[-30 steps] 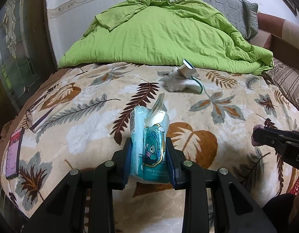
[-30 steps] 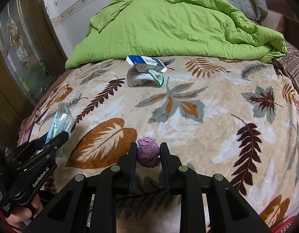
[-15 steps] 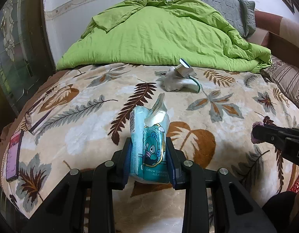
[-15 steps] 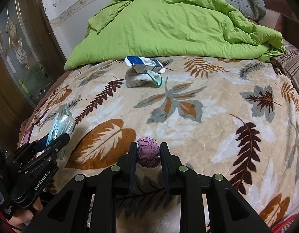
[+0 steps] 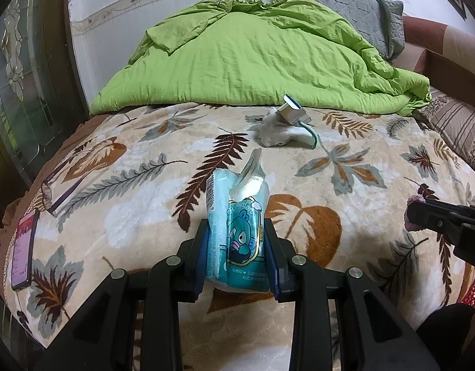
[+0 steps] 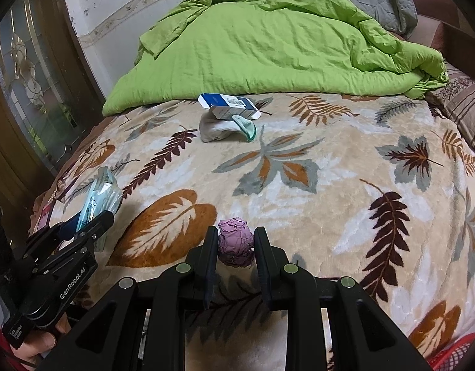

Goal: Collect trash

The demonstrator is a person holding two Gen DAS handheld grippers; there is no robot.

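Note:
My left gripper (image 5: 236,241) is shut on a light-blue tissue pack (image 5: 237,222) with a cartoon print, held upright above the leaf-patterned bed blanket (image 5: 138,204). My right gripper (image 6: 235,244) is shut on a crumpled purple paper ball (image 6: 236,241). In the right wrist view the left gripper (image 6: 92,219) with the tissue pack (image 6: 100,194) shows at the left edge; in the left wrist view the right gripper (image 5: 418,213) with the purple ball (image 5: 414,199) shows at the right. Farther back lie a blue-and-white box (image 6: 228,106) on a white crumpled cloth (image 6: 219,128) with a teal piece (image 6: 246,125).
A green quilt (image 5: 253,58) is heaped at the head of the bed, with a grey pillow (image 5: 355,3) behind. A phone (image 5: 23,250) and glasses (image 5: 52,194) lie at the bed's left edge. A red basket (image 6: 450,354) shows at the bottom right. A wooden glass door (image 6: 24,92) stands left.

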